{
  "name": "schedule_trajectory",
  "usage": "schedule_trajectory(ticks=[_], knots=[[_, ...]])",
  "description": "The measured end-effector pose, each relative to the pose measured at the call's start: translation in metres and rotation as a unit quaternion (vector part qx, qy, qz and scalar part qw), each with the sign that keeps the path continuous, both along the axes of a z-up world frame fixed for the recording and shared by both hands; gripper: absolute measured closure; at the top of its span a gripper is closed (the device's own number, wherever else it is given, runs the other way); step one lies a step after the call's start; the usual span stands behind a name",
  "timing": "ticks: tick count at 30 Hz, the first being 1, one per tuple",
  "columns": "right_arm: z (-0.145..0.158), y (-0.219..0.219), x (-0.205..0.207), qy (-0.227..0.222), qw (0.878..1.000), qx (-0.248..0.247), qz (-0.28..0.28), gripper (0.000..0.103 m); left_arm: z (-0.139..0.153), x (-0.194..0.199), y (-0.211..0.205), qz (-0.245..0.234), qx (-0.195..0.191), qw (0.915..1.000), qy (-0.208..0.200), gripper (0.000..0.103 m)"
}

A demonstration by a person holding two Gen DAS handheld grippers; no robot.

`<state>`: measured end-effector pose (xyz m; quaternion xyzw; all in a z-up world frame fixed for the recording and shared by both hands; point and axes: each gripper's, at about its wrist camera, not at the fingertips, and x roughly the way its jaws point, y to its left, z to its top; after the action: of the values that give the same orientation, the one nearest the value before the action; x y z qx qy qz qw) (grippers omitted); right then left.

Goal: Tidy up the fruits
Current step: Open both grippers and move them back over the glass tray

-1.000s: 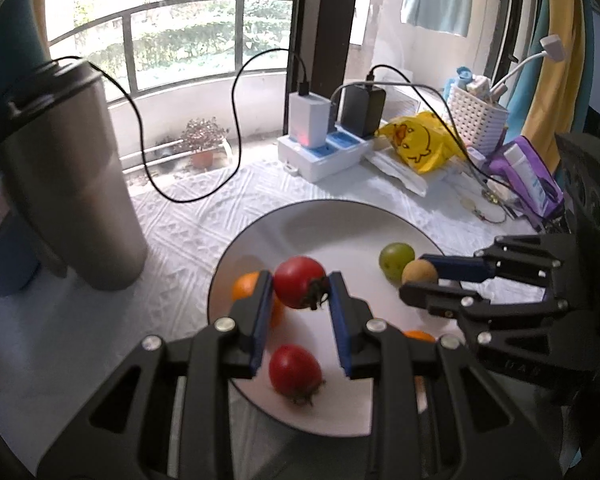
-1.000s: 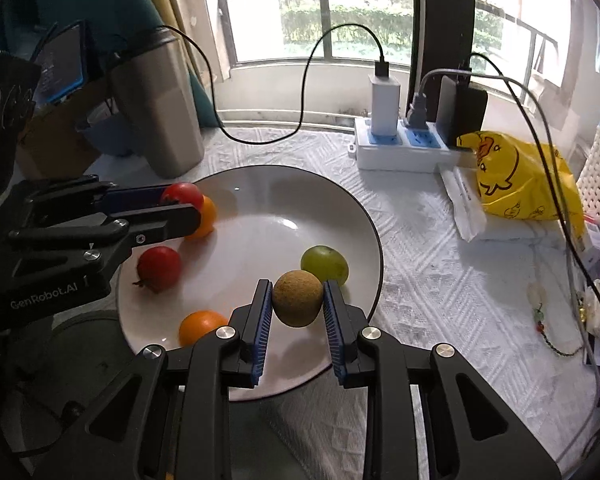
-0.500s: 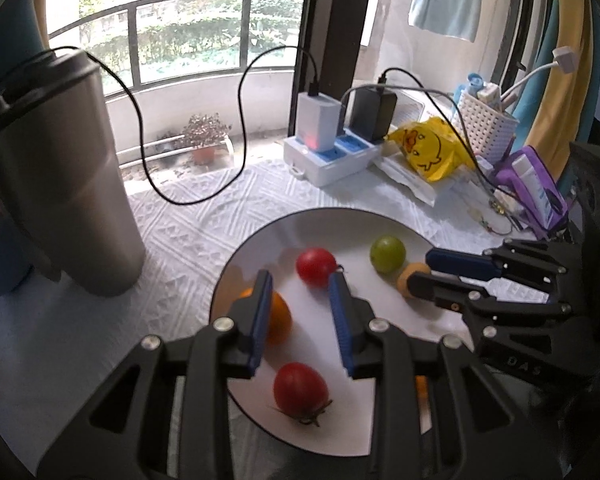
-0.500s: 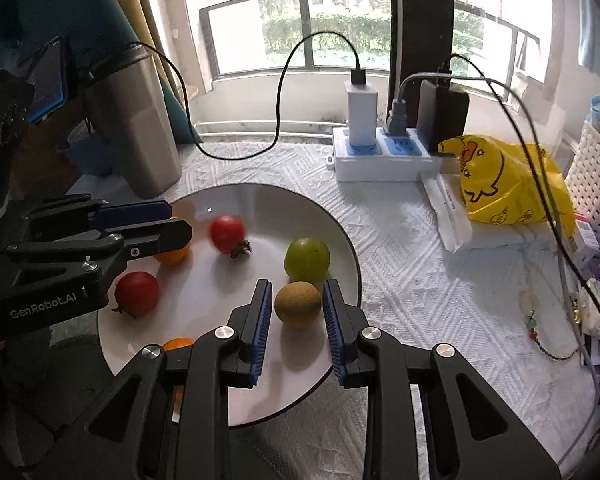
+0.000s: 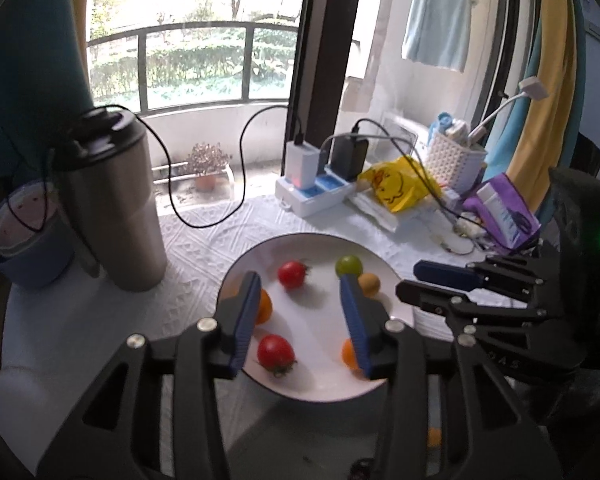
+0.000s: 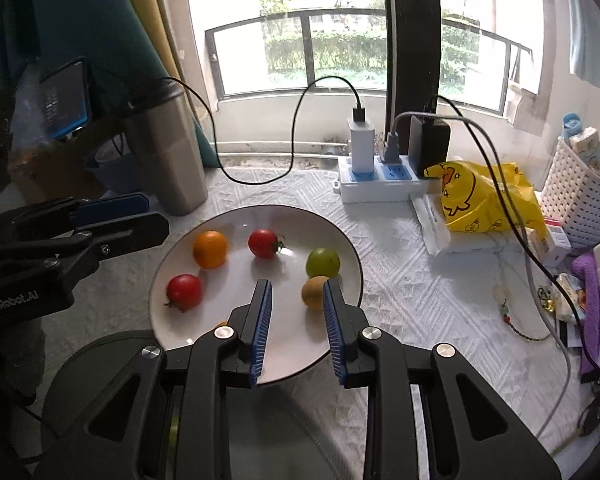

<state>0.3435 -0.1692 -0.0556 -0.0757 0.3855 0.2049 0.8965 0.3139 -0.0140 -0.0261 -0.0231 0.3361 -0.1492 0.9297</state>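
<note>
the plate (image 6: 340,240) sits on the white textured cloth (image 6: 400,280) and holds the fruits. in the right wrist view: an orange (image 6: 209,249) at the left rear, a tomato (image 6: 263,243) near the rear centre, a green fruit (image 6: 323,263) at the right, a brown fruit (image 6: 315,298) just in front of it near the right rim, a second tomato (image 6: 184,292) at the left front. a second orange (image 5: 349,354) lies near the front rim, mostly hidden behind a finger. all fruits rest apart from one another except the green and brown pair, which lie just beside each other.

left gripper (image 5: 300,316): above the plate, jaws opening, nothing between the pads. right gripper (image 6: 296,320): above the plate's front right part, jaws parted with nothing gripped; the brown fruit lies on the plate just beyond its right finger.

clearances: the plate centre is bare. a steel tumbler (image 5: 112,208) stands left of the plate, near its rim. a power strip (image 6: 380,184) with chargers and a looping cable (image 6: 296,128) lies behind. a yellow bag (image 6: 480,196) and a white basket (image 6: 576,200) crowd the right side.
</note>
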Motion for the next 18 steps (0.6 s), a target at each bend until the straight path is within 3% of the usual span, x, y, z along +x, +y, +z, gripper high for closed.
schedule_trajectory(ticks=[18], knots=[[0.011, -0.005, -0.05, -0.008, 1.0, 0.007, 0.007, 0.075, 0.001, -0.065, 0.005, 0.018, -0.011, 0.9998, -0.003, 0.059]])
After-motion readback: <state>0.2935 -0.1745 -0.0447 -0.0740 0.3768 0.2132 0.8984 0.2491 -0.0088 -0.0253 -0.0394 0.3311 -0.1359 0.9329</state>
